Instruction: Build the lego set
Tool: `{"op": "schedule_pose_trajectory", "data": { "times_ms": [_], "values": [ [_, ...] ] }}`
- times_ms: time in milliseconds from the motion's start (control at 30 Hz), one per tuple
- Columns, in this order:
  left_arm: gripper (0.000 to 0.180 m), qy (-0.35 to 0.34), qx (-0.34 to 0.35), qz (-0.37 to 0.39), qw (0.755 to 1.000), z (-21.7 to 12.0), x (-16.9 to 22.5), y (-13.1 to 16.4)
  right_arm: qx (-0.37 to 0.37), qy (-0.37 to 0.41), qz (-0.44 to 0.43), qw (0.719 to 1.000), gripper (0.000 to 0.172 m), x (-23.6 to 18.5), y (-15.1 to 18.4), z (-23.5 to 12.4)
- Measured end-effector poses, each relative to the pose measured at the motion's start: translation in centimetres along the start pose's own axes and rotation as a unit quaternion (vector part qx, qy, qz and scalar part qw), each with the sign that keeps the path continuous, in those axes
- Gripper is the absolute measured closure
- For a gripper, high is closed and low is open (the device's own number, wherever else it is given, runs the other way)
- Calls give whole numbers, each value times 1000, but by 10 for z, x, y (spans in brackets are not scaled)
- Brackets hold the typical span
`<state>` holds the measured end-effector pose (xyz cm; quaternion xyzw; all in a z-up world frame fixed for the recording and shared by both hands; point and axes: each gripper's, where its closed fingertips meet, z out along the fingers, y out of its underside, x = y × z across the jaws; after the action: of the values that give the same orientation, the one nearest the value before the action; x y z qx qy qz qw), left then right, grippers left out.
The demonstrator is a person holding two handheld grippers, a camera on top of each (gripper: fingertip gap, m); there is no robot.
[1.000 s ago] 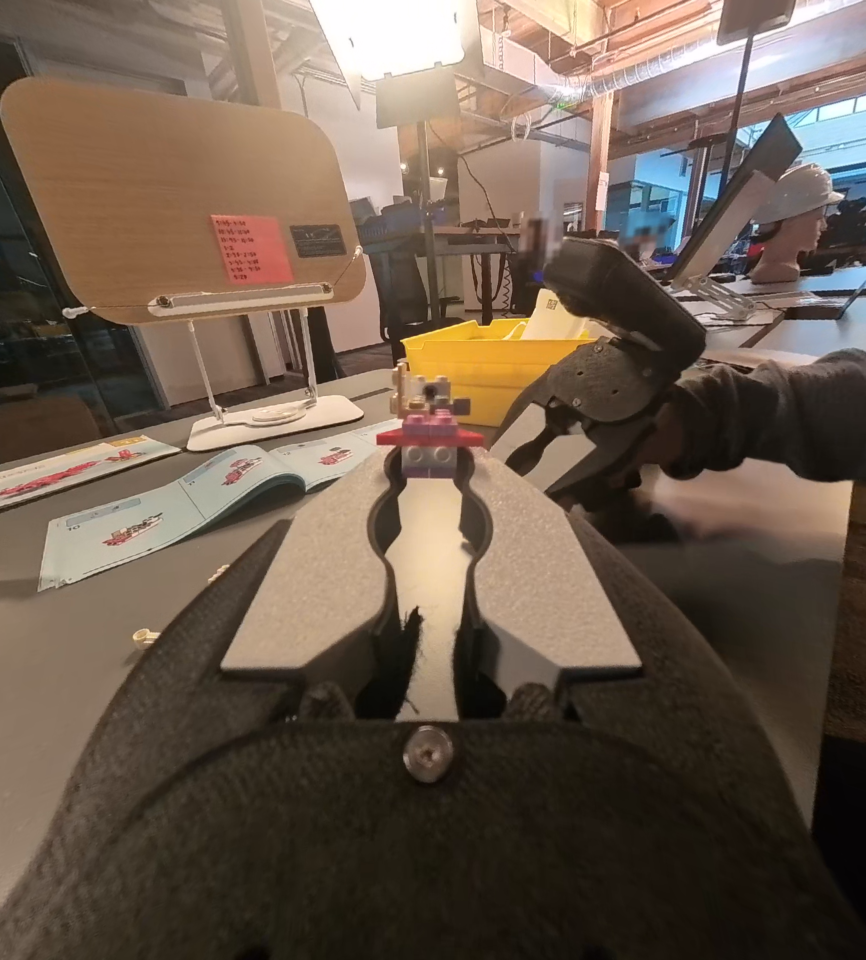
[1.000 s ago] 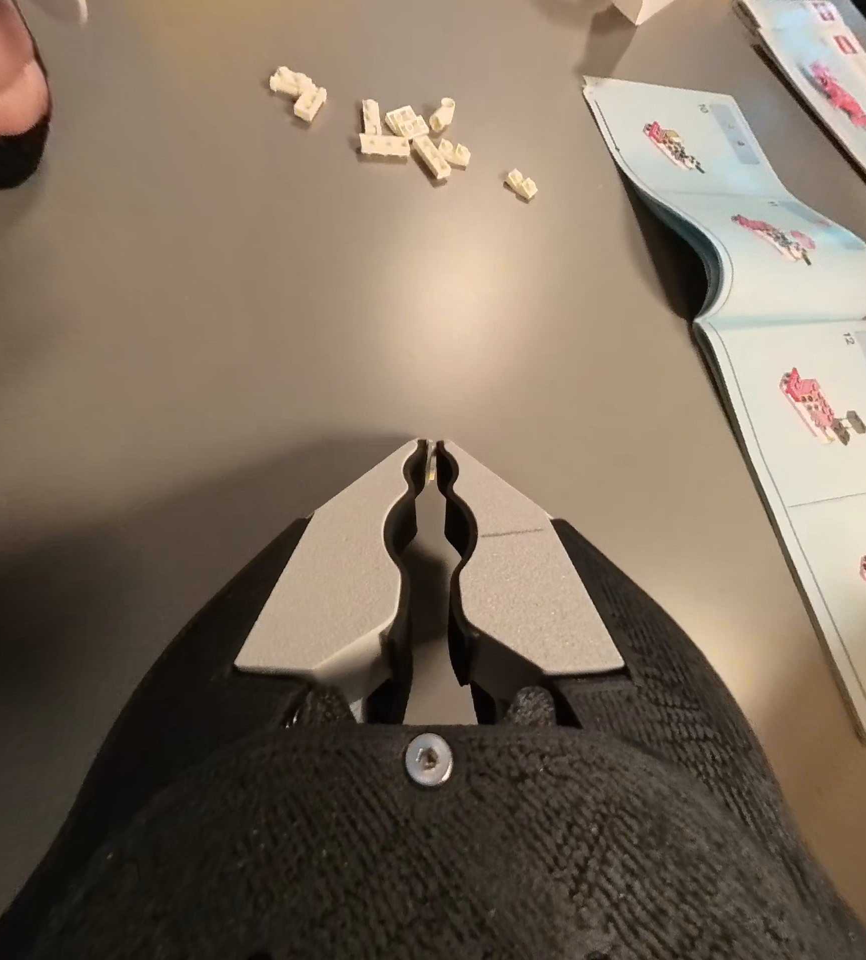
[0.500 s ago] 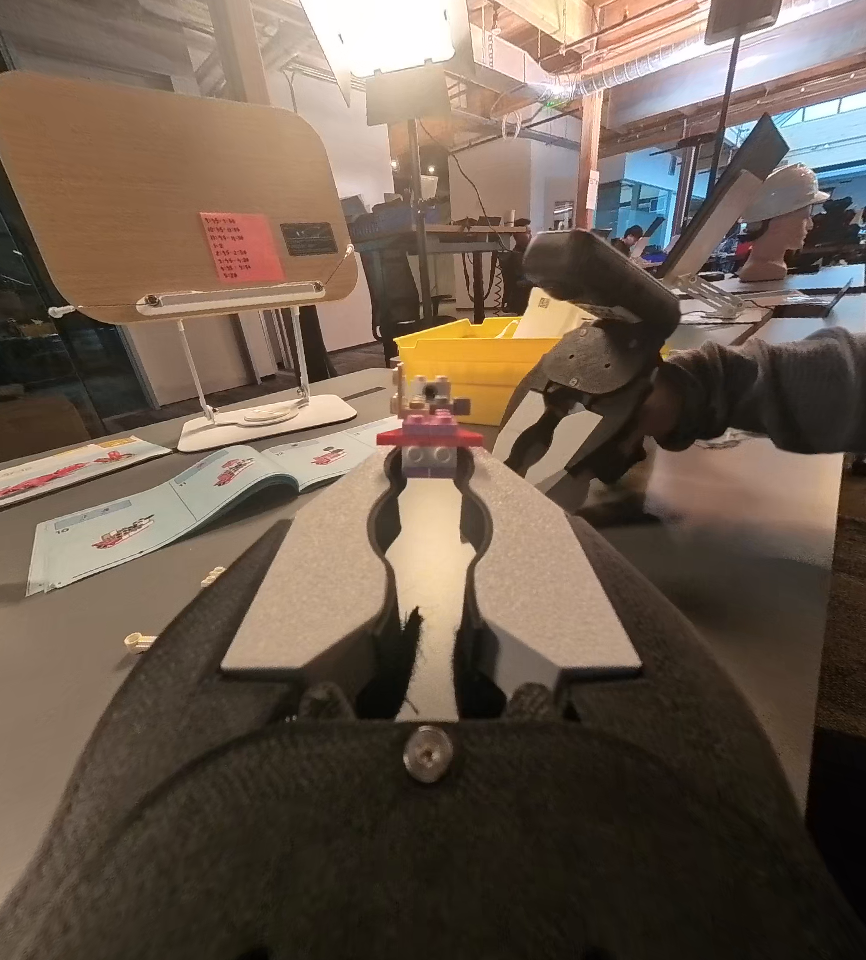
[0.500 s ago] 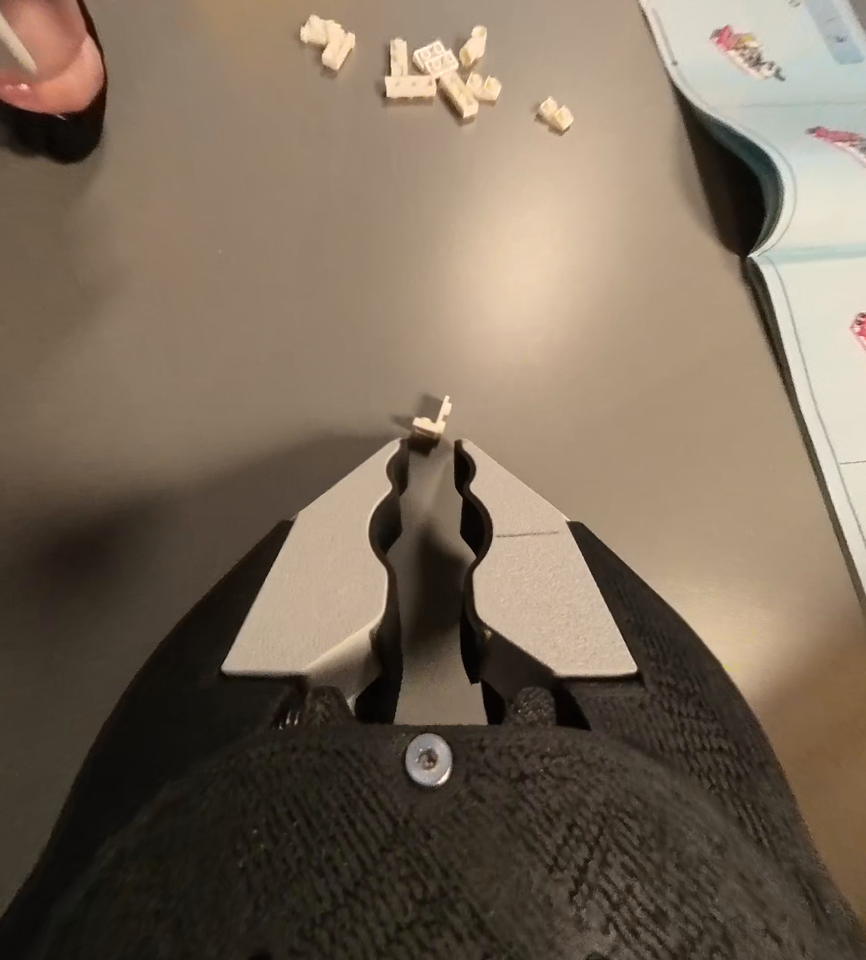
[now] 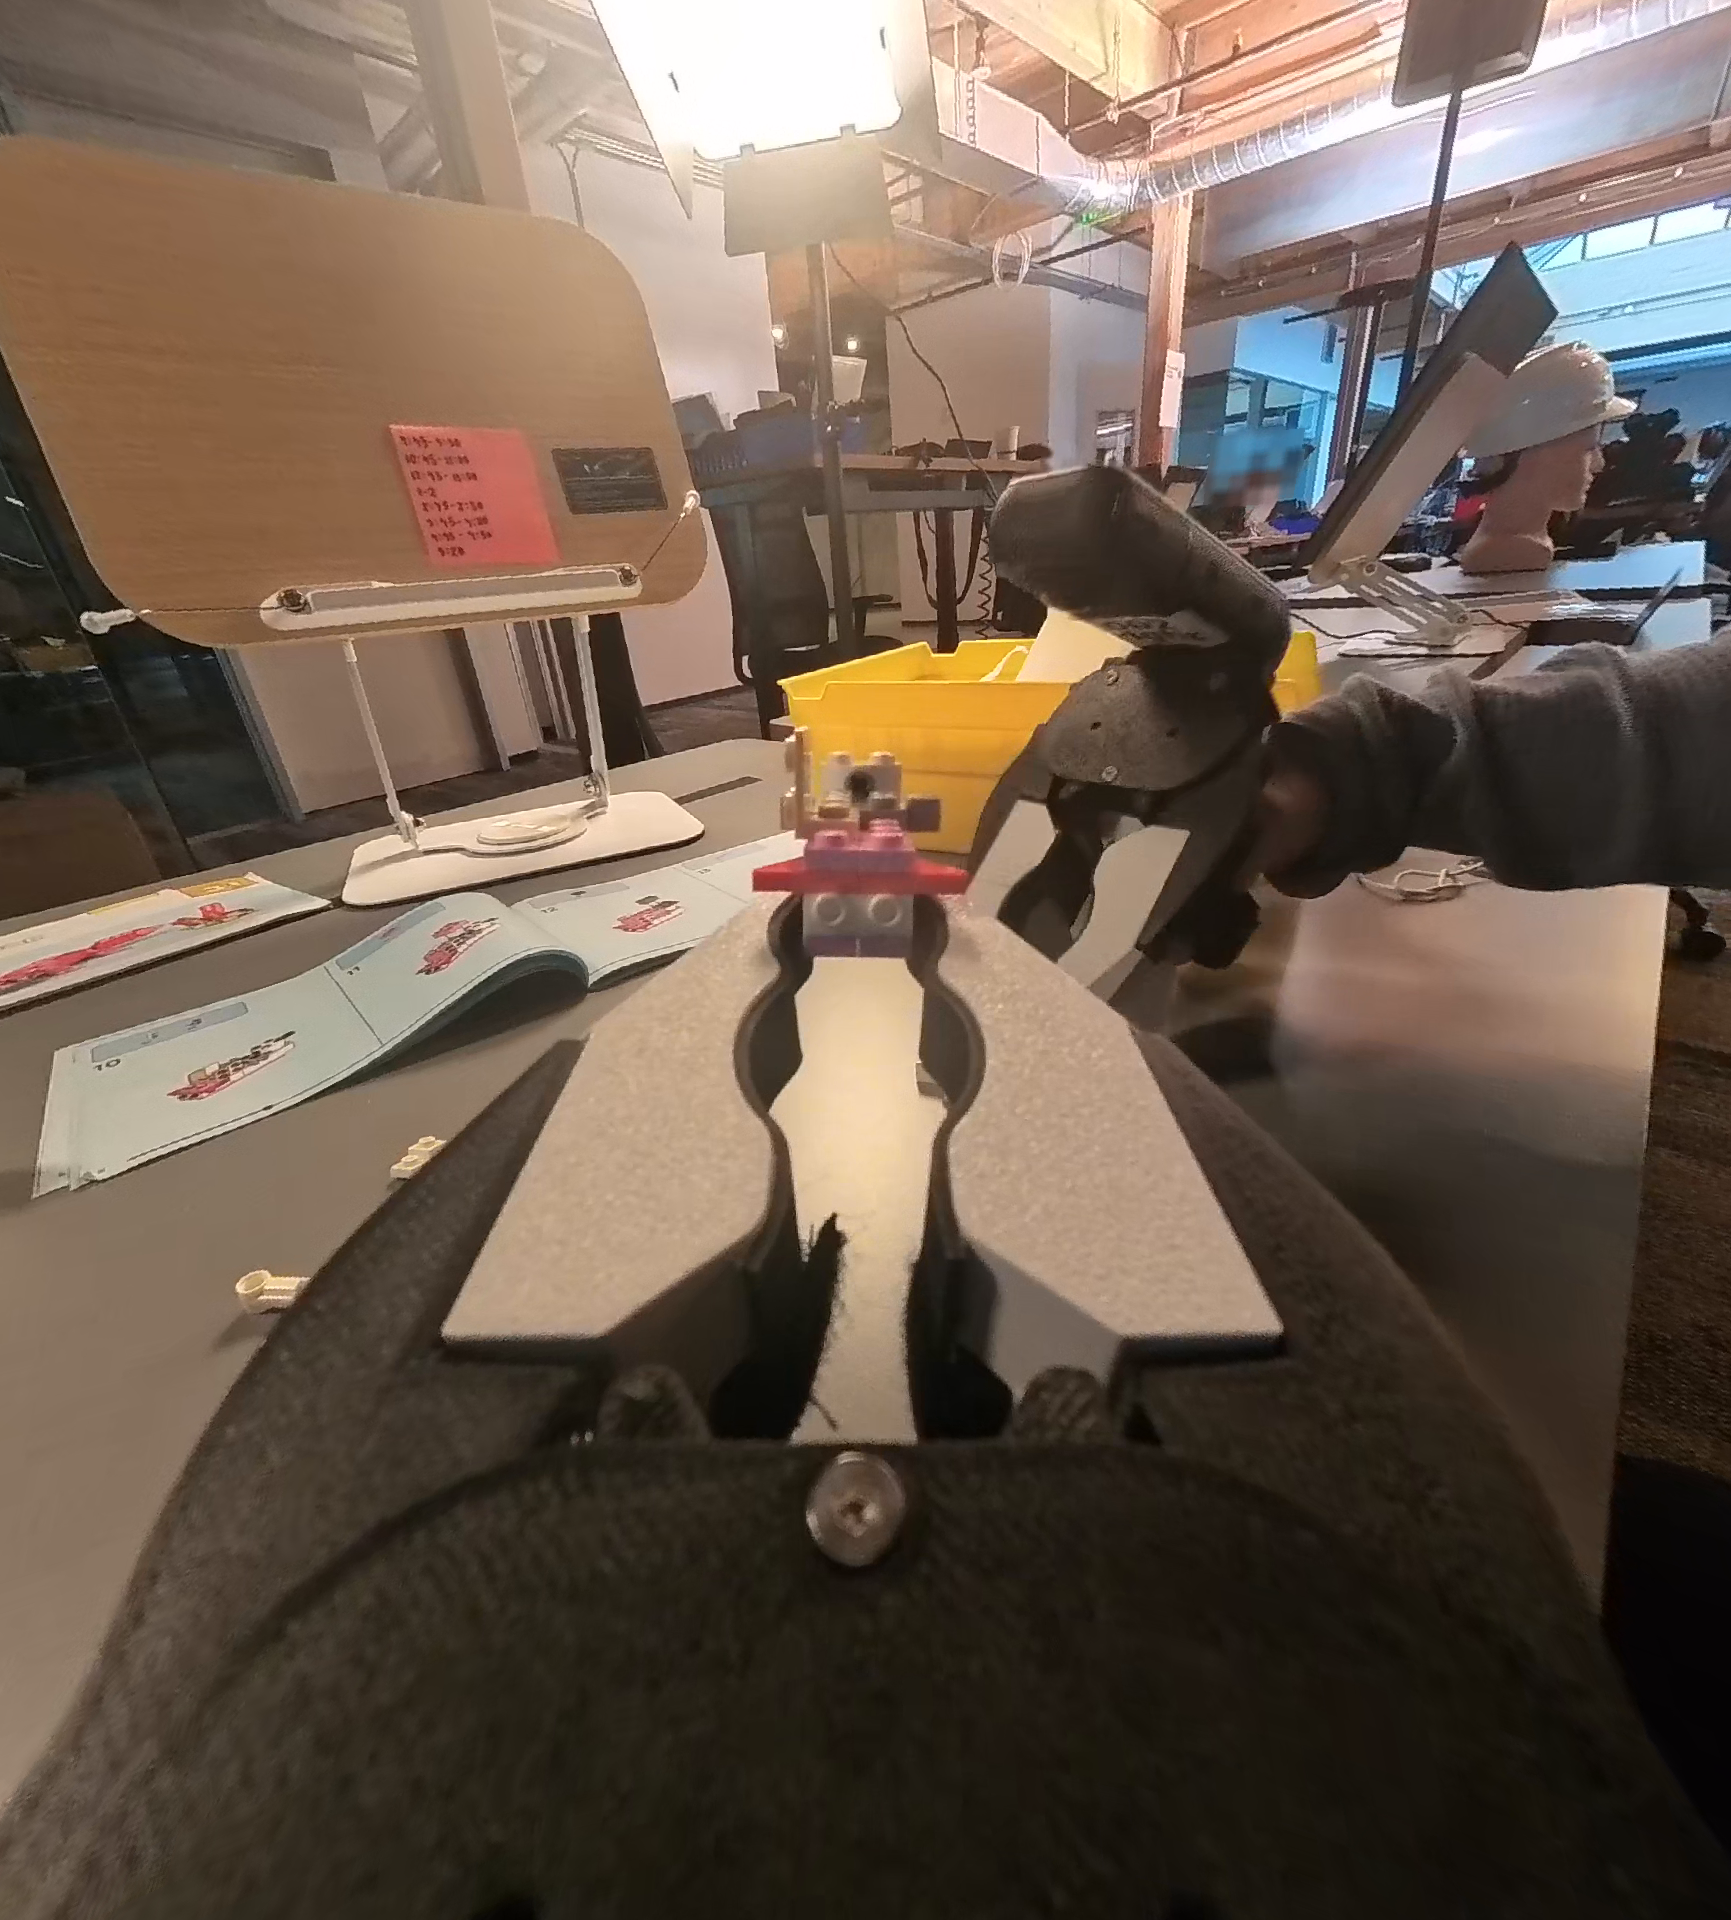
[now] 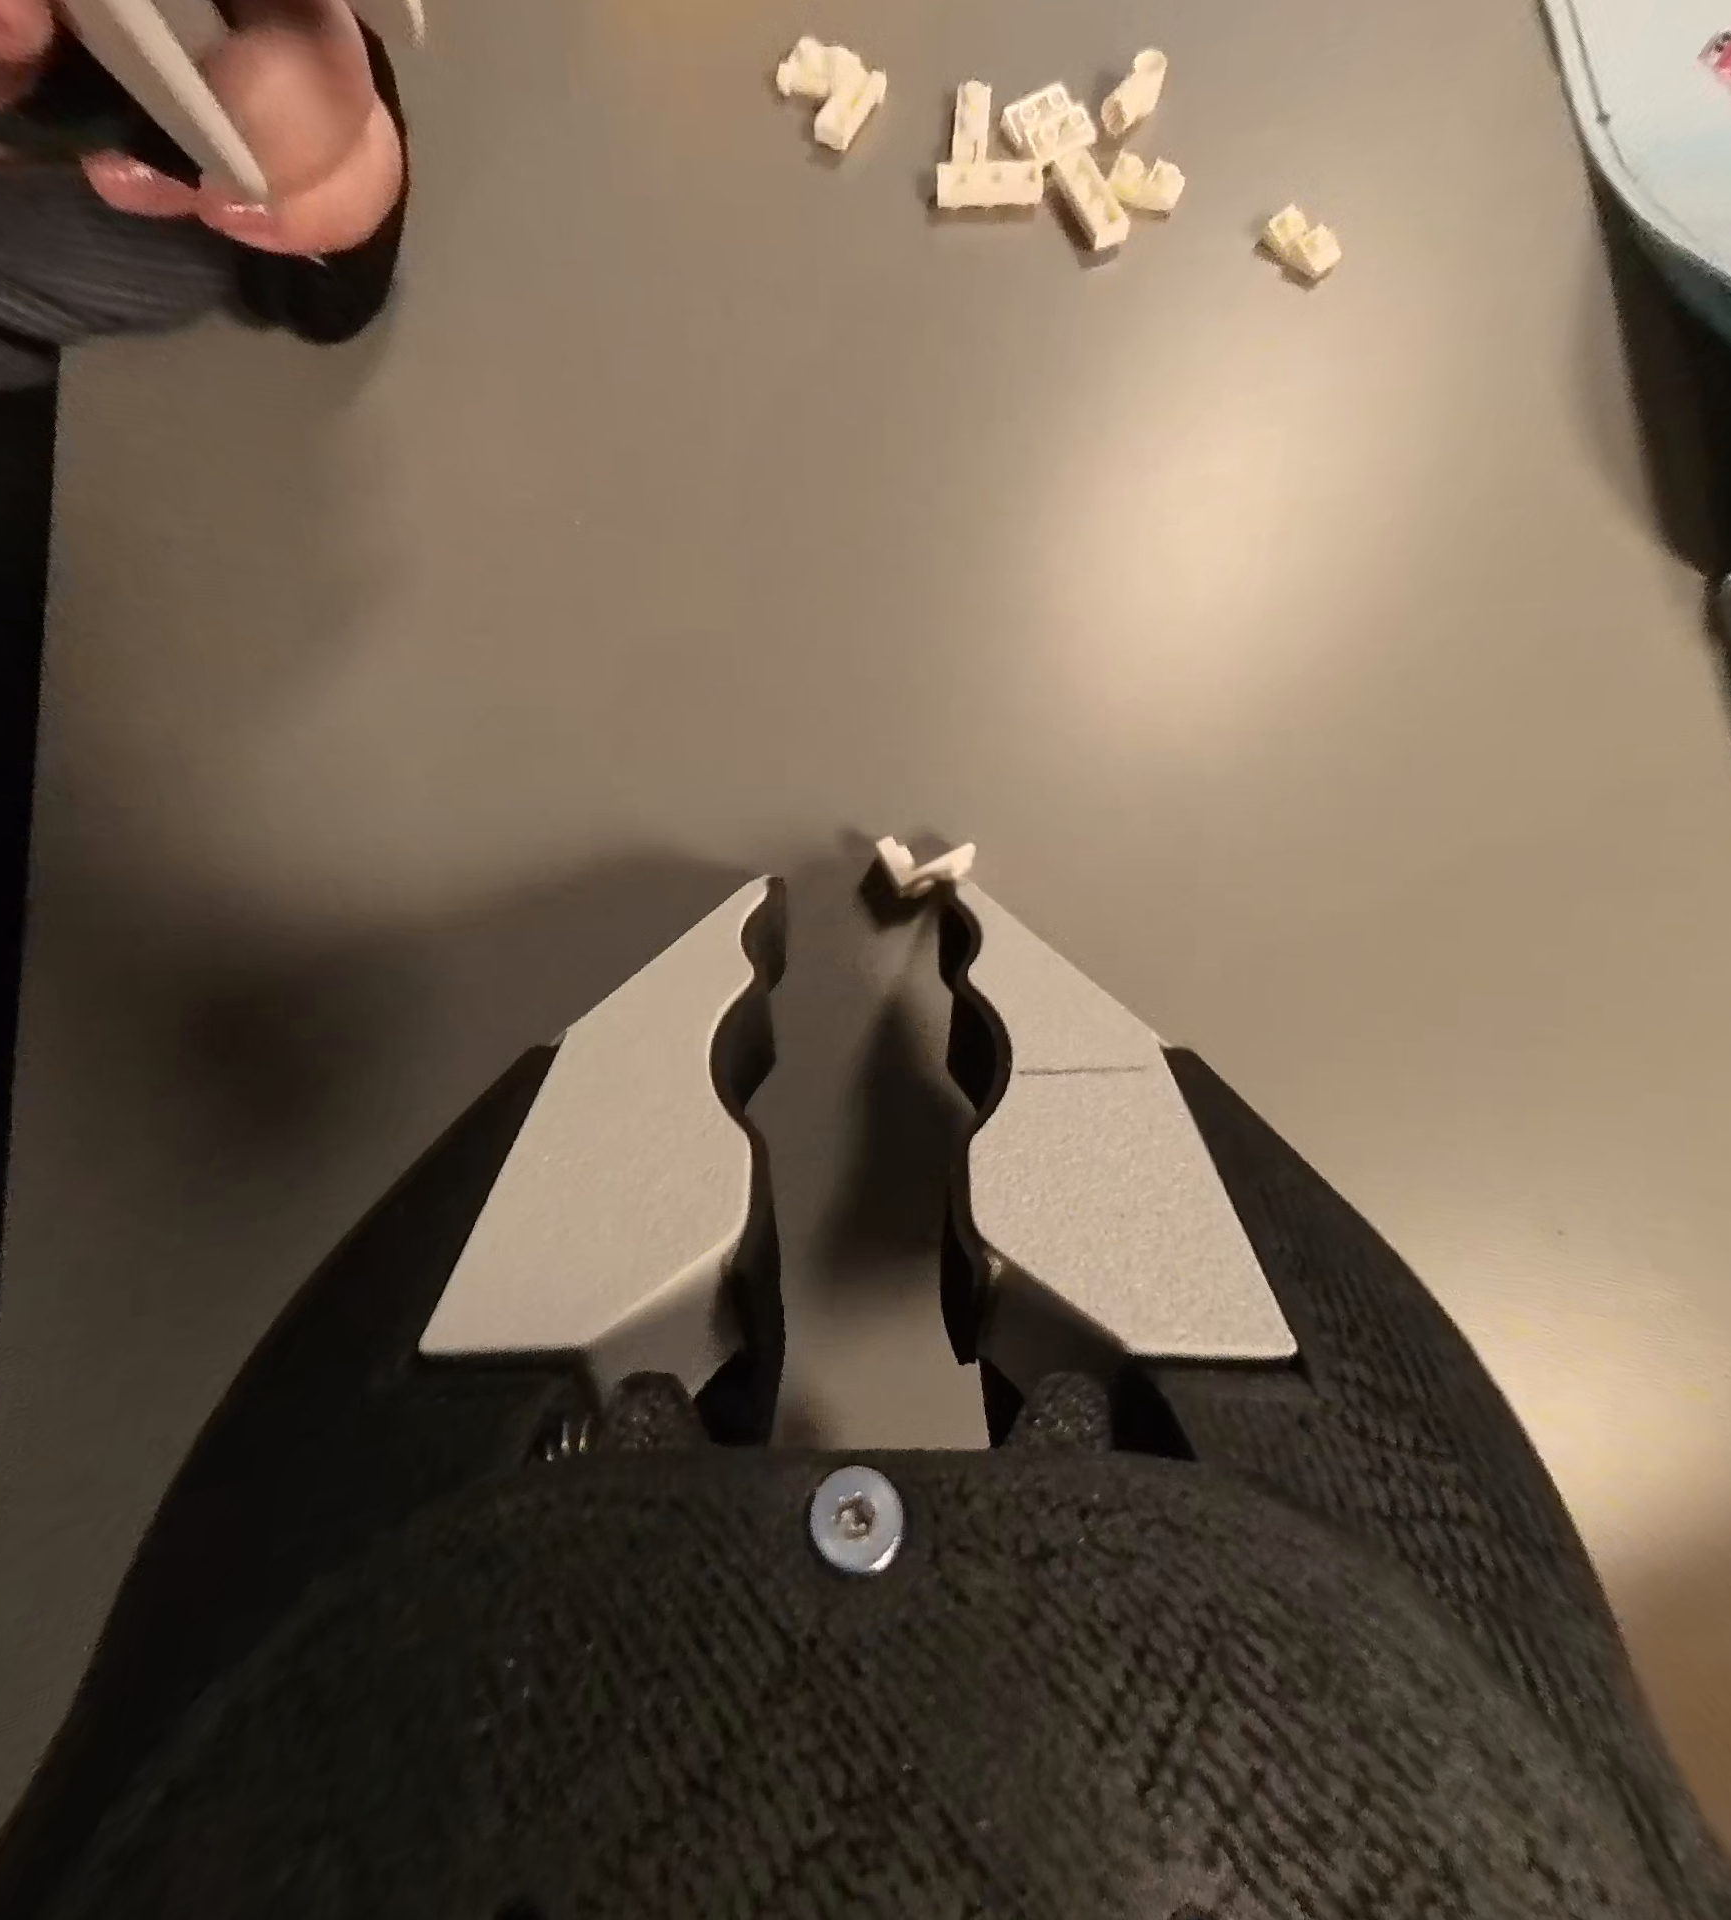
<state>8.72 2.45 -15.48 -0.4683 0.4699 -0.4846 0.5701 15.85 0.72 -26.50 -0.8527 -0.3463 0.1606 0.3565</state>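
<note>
1. Far left, nothing stirs: the wooden stand (image 5: 321, 395) with its pink note stands at the back of the counter (image 6: 632, 520). The open booklet (image 5: 321, 997) lies flat in front of it.
2. Centre of the left wrist view, the left tongs (image 5: 856, 935) keep their grip. Both fingers (image 5: 653, 1143) are pressed on the grey-and-purple base of the small brick model (image 5: 856, 862). It is held upright above the counter, red plate and pale top bricks clear of the tips, just as it was a second ago.
3. Right of the model sits the yellow bin (image 5: 902, 717). In front of it, the other gripper points down at the counter.
4. Here's the change: the right tongs (image 6: 861, 904) were pinched shut on a small white piece (image 6: 918, 868) a second ago. Now they stand apart with bare counter between them.
5. That piece is out of the grasp. It sits just beside the tip of the right-hand finger, low over the counter or on it. It is blurred, so whether it touches the finger I cannot tell.
6. Further off, a hand (image 6: 248, 156) shows top left. The loose white pieces (image 6: 1048, 145) lie well apart from the dropped one.
</note>
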Motion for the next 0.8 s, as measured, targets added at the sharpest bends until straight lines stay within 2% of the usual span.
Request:
{"op": "schedule_pose_trajectory", "data": {
  "times_ms": [133,200,267,333,400,467,667,800],
  "values": [
    [165,0,0,0,1000,0,0,0,3,-60,-2,998,159,-22,-2,-4],
    [165,1,0,-1,1000,0,0,0,18,-41,-11,999,161,-15,-6,-7],
    [165,1,0,-1,1000,0,0,0,40,-14,-22,999,156,-4,-12,-8],
    [165,1,0,-1,1000,0,0,0,48,-7,-39,998,140,0,-14,-5],
    [165,2,0,-1,1000,0,0,0,41,-23,-53,997,129,-2,-12,1],
    [165,3,0,0,1000,0,1,0,22,-40,-55,997,127,-4,-6,6],
    [165,4,1,0,1000,0,1,0,15,-54,-52,997,150,-7,1,0],
    [165,5,2,0,1000,0,1,0,29,-41,-56,997,155,-7,0,1]
  ]
}}
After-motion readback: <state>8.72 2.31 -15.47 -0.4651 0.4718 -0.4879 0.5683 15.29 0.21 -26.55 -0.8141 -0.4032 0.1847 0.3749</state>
